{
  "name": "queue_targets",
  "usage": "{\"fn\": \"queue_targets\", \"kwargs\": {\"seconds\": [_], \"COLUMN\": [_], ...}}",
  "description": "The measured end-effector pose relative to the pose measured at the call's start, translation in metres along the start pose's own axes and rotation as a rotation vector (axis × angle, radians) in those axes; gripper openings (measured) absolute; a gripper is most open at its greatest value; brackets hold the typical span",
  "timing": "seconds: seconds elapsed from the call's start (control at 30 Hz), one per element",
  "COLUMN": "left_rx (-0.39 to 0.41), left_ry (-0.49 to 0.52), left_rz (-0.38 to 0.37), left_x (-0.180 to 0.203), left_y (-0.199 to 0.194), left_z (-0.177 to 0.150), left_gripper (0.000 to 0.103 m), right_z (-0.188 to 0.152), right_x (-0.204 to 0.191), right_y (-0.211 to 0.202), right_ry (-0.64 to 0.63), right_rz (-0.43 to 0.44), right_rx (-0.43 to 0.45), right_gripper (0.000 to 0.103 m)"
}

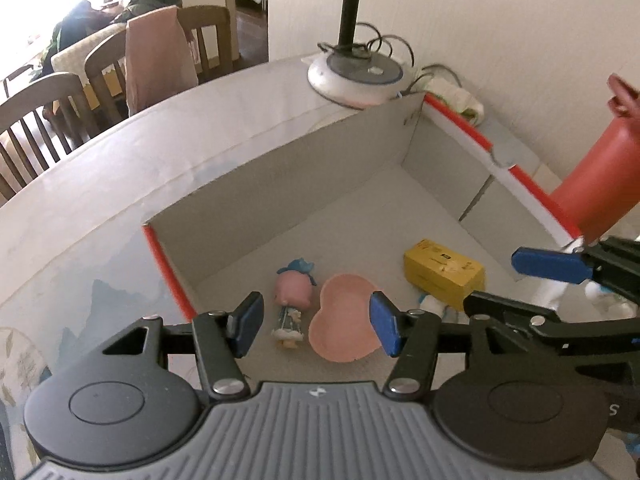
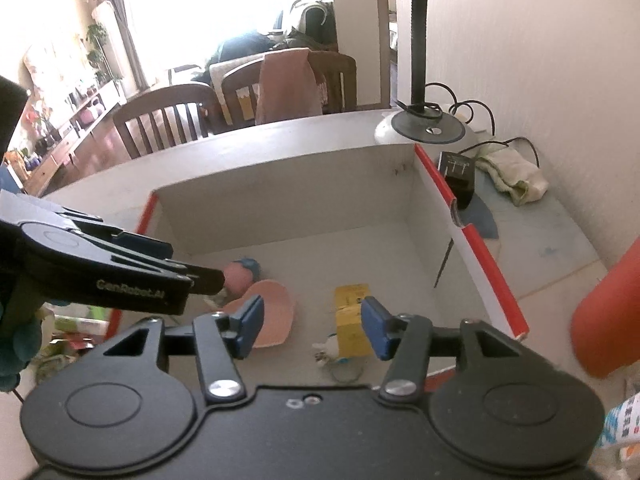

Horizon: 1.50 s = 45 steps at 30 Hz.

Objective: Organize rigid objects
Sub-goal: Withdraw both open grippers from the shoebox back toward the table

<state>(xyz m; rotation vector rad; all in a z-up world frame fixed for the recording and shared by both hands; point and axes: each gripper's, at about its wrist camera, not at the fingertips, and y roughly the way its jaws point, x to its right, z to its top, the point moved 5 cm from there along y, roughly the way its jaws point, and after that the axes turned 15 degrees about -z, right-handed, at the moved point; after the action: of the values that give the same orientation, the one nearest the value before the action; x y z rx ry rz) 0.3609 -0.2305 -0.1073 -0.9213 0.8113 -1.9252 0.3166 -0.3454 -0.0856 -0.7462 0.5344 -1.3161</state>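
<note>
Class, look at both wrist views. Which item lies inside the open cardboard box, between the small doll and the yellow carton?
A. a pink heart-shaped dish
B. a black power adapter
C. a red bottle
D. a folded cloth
A: the pink heart-shaped dish lies on the box floor, between the doll and the yellow carton.
</note>
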Motion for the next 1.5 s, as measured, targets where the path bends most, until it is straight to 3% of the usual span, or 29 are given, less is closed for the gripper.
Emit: {"fn": "queue_targets", "kwargs": {"seconds": [0.5,1.0,1.17,1.4,1.5], "left_rx": [0.123,0.221,0.254,0.277,0.288], "left_ry": [0.013,-0.042,-0.055,-0.107,-0.133], "left_rz": [-0.048,-0.073,-0.080,-0.076,-0.068], "left_x": [0.001,-0.020,-0.026,-0.045,-0.056], "left_y": [-0.077,-0.151,-0.174,-0.201,-0.211], "left_z": [-0.028,-0.074,-0.095,-0.127,-0.141], "left_gripper": [0.057,0.058,0.067,0.068,0.073], "right_z": [-0.007,-0.019,-0.023,-0.030,-0.036], "right_x": [-0.029,-0.074,-0.097,-0.130,-0.145], "right_y": [-0.053,-0.093,-0.102,-0.112,-0.117], "right_ry": [0.001,-0.009,-0.020,-0.044,-0.054], "right_rz": [0.037,0.105,0.146,0.209,0.223], "right_rx": [0.080,0.131,0.129,0.114,0.110], "right_gripper": [0.073,0.082,0.084,0.089,0.091]}}
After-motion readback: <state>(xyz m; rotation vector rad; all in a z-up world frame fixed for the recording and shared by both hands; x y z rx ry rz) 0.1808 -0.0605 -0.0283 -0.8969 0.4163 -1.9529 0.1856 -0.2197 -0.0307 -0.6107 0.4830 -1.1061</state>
